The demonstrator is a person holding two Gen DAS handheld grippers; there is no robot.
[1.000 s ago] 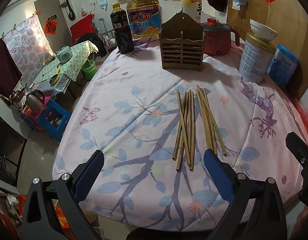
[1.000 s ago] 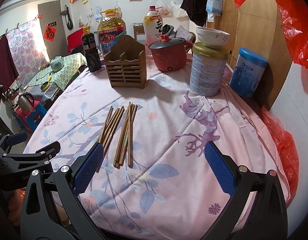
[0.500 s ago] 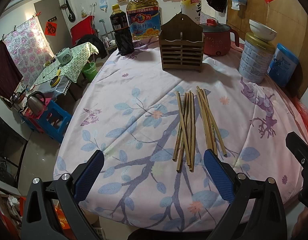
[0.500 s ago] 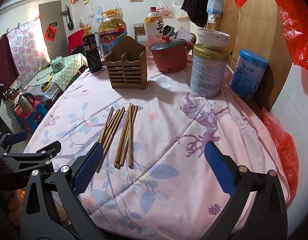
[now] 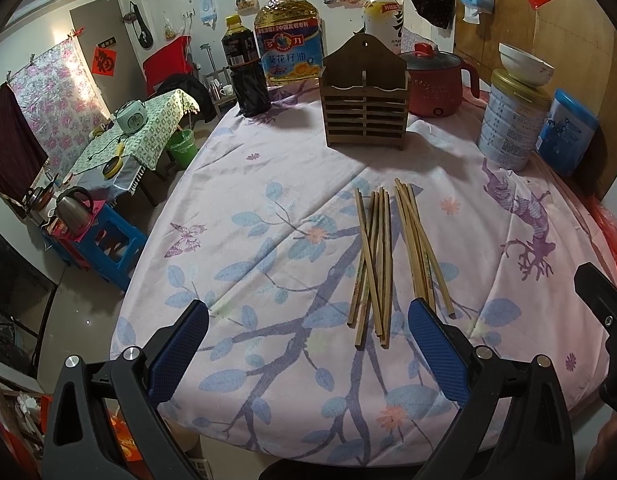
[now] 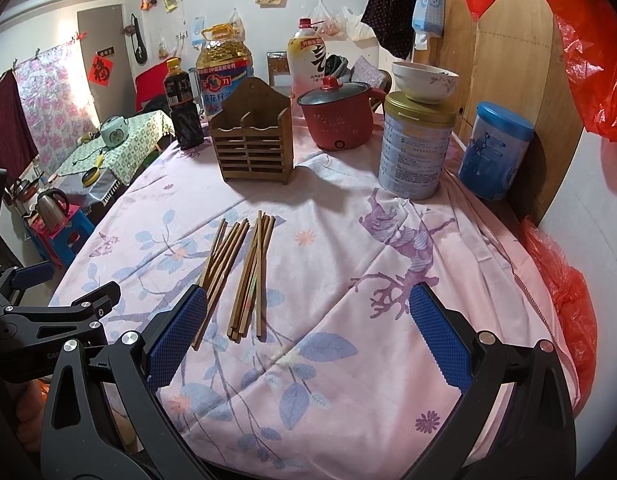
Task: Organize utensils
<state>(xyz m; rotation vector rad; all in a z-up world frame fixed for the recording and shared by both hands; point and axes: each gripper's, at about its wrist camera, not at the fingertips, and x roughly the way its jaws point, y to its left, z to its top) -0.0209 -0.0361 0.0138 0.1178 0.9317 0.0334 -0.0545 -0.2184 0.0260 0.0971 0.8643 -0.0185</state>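
A round table with a pink flowered cloth (image 5: 268,184) stands in a small crowded room. The chopsticks (image 5: 388,256) lie loose on it, before the wooden holder (image 5: 364,108). Both the left gripper (image 5: 308,344) and the right gripper (image 6: 308,332) are wide apart and hold nothing, just near the sticks' closer ends.

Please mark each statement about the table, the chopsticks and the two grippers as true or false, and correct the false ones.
1. The chopsticks lie flat on the tablecloth in two loose bundles. True.
2. The wooden holder already has chopsticks in it. False: none show in it.
3. The left gripper is shut on a chopstick. False: it is open and holds nothing.
4. A white bowl sits on top of the gold-lidded tin. True.
5. The right gripper is open. True.
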